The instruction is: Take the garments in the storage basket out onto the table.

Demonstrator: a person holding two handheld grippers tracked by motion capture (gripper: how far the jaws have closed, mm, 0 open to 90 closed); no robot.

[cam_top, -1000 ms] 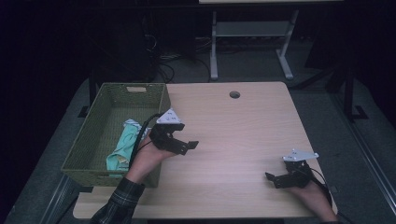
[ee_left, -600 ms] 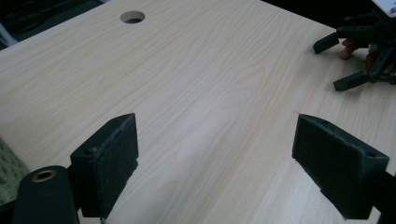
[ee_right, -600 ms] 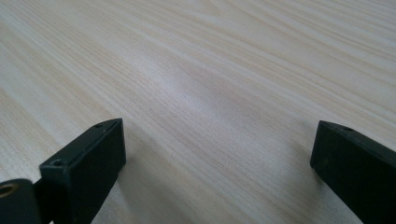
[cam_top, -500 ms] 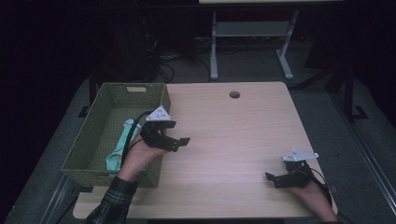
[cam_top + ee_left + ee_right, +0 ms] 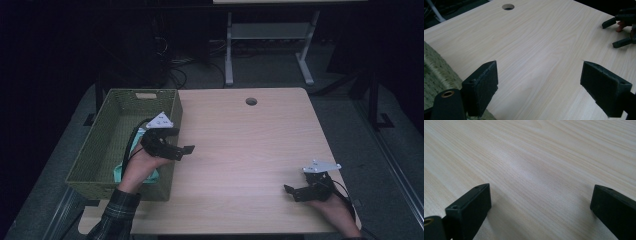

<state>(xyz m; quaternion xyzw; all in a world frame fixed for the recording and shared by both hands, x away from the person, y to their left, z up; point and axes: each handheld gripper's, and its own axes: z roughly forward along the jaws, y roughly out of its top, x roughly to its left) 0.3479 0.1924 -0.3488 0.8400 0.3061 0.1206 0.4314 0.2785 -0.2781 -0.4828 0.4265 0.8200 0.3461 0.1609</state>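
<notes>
While left gripper (image 5: 186, 149) hovers, fingers apart | basket (image 5: 95, 165) long axis runs front-back | right gripper (image 5: 291, 191) fingers apart

Table (image 5: 250, 145) was pale wood-grain laminate, smooth with a soft sheen. Basket (image 5: 100, 150) looked like rough woven green fibre. Both grippers' pads (image 5: 482, 87) were matt black, kinda foamy. Something mint-green, cloth-like (image 5: 120, 172), sat inside the basket.

Bare wood lies ahead of both my pairs of jaws: the tabletop (image 5: 250, 145) is open from the green woven basket (image 5: 107, 135) at its left edge across to my right gripper (image 5: 295, 191). The basket's wall blocks leftward passage beside my left gripper (image 5: 182, 150).
</notes>
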